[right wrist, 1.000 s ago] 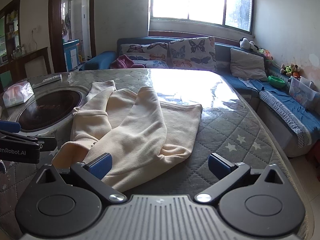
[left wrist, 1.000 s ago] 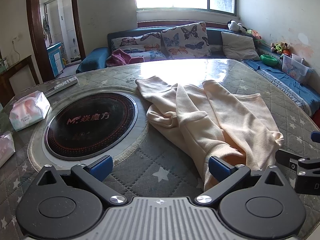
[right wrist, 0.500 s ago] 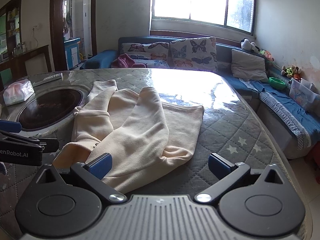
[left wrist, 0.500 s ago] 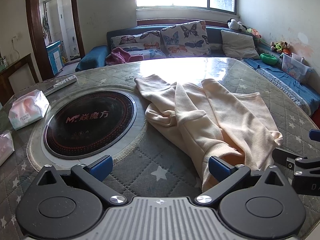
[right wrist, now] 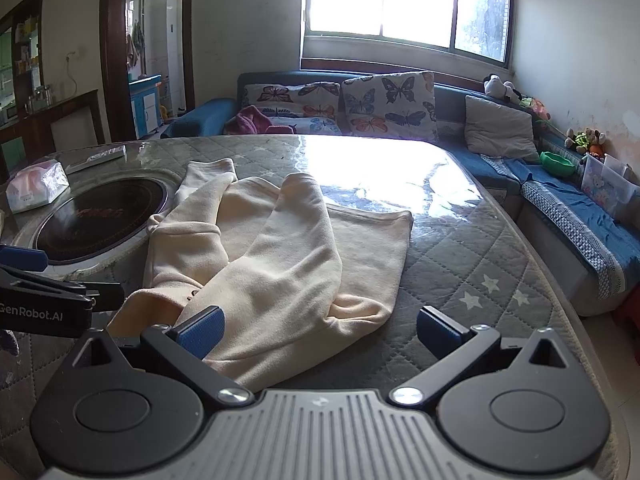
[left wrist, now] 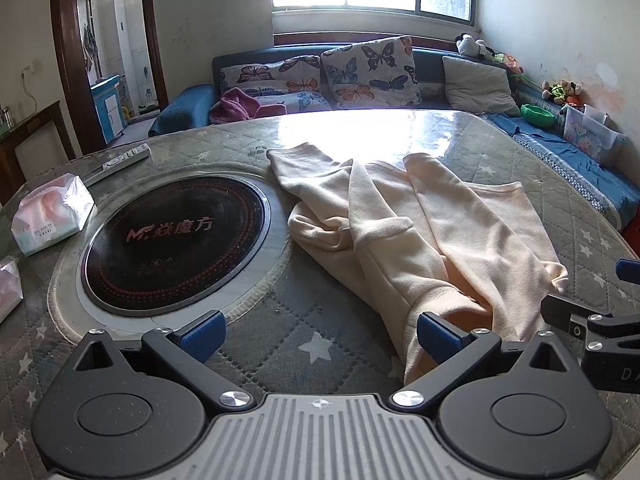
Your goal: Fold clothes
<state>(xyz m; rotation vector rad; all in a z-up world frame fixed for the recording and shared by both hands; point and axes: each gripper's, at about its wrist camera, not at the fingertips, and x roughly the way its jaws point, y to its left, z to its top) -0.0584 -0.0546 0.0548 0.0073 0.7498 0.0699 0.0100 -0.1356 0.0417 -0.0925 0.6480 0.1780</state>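
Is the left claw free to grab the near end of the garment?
Probably yes: the left claw is open, the garment end lies beside its right finger, nothing between.

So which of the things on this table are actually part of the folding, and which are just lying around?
Part of the job:
cream garment
left gripper, open
right gripper, open

Just lying about:
tissue pack
remote control
round black hotplate
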